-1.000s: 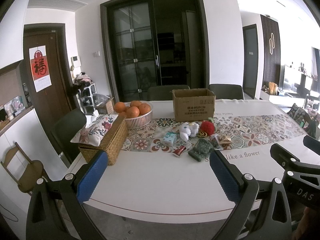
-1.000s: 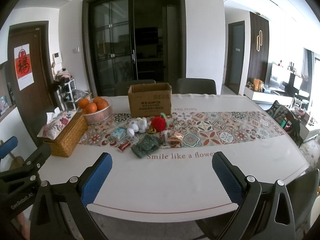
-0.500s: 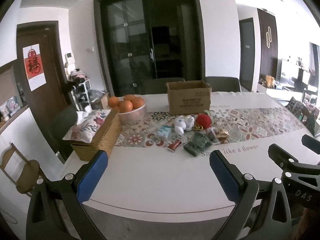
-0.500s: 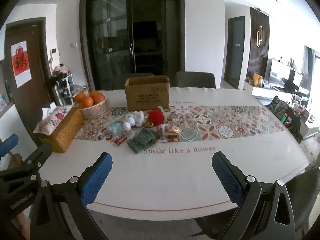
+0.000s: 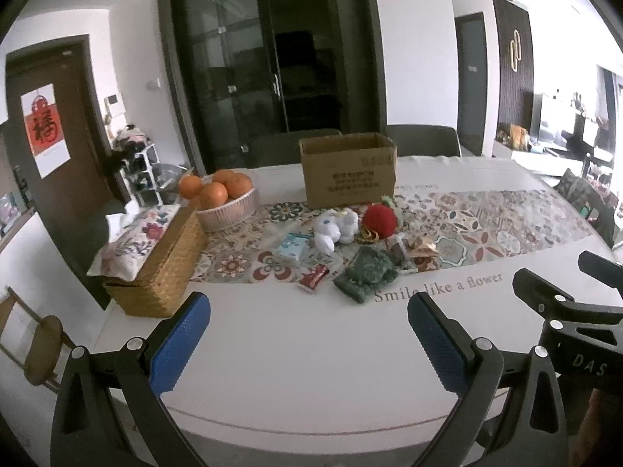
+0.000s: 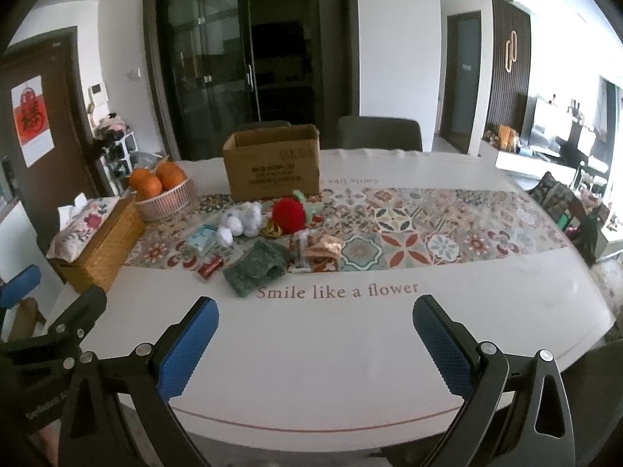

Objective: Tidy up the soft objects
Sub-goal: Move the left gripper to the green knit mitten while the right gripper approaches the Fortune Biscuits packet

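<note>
On the patterned runner lies a heap of small things: a white plush toy (image 5: 335, 228) (image 6: 239, 223), a red knitted ball (image 5: 379, 220) (image 6: 288, 215), a dark green knitted cloth (image 5: 364, 273) (image 6: 255, 267), a teal packet (image 5: 291, 249), a red wrapper (image 5: 312, 277) and crinkled snack wrappers (image 6: 320, 253). Behind them stands an open cardboard box (image 5: 348, 173) (image 6: 274, 165). My left gripper (image 5: 307, 334) and my right gripper (image 6: 315, 336) both hover open over the near table edge, well short of the heap, nothing between their blue pads.
A wicker tissue box with a floral cover (image 5: 153, 260) (image 6: 95, 243) sits at the left, a white basket of oranges (image 5: 222, 198) (image 6: 161, 188) behind it. Dark chairs stand behind the white table (image 5: 311, 350). The right gripper's body (image 5: 572, 323) shows at the left view's right edge.
Both grippers have moved forward and closer to the table; the heap and the box look larger and nearer. Both stayed open.
</note>
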`<state>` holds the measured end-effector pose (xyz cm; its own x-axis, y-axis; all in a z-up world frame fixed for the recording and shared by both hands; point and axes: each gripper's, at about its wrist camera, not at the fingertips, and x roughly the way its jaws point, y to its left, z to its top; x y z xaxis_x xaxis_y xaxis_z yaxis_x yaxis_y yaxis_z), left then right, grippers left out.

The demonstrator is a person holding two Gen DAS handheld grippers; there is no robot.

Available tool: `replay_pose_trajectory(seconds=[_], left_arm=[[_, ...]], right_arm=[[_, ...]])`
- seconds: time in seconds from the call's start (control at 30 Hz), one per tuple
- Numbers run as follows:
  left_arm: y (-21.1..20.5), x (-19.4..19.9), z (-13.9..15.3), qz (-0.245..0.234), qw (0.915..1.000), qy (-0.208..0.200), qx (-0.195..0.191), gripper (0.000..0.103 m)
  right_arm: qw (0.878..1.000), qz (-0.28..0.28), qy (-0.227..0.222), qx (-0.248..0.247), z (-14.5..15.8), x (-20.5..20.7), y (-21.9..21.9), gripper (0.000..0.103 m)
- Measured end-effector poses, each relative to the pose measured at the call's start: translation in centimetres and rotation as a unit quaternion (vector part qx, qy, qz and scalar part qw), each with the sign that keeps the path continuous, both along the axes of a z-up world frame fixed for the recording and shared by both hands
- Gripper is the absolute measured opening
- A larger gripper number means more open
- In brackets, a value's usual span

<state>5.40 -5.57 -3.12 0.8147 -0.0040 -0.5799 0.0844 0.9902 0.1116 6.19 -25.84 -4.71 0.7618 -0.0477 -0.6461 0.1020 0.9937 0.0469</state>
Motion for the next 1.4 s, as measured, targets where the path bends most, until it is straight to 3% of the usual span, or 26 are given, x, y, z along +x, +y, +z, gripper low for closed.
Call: replay_pose_trajectory(seconds=[0.37, 0.6, 0.97, 1.4], left_arm=[[-1.5, 9.3, -2.6, -0.078, 0.9965, 0.024, 0.021, 0.103], [-3.2, 15.0, -5.2, -0.136, 0.9876, 0.074, 0.025, 0.103], [-6.2, 19.0, -9.8, -0.186, 0.9758, 0.105, 0.047, 0.102], [-9.1, 24.9, -16.9, -0.2, 0.9518, 0.228, 0.043, 0.094]], right_arm=[[0.999, -0.027, 0.042, 0.007, -2.6, 8.6, -0.4, 0.101], [0.995, -0.051, 0.086, 0.024, -5.1, 12.8, -1.6, 0.101], [0.993, -0.02, 0.117, 0.022, -8.2, 18.3, -3.4, 0.096], [0.983, 0.002, 0.174, 0.061, -13.8, 25.5, -5.2, 0.088]])
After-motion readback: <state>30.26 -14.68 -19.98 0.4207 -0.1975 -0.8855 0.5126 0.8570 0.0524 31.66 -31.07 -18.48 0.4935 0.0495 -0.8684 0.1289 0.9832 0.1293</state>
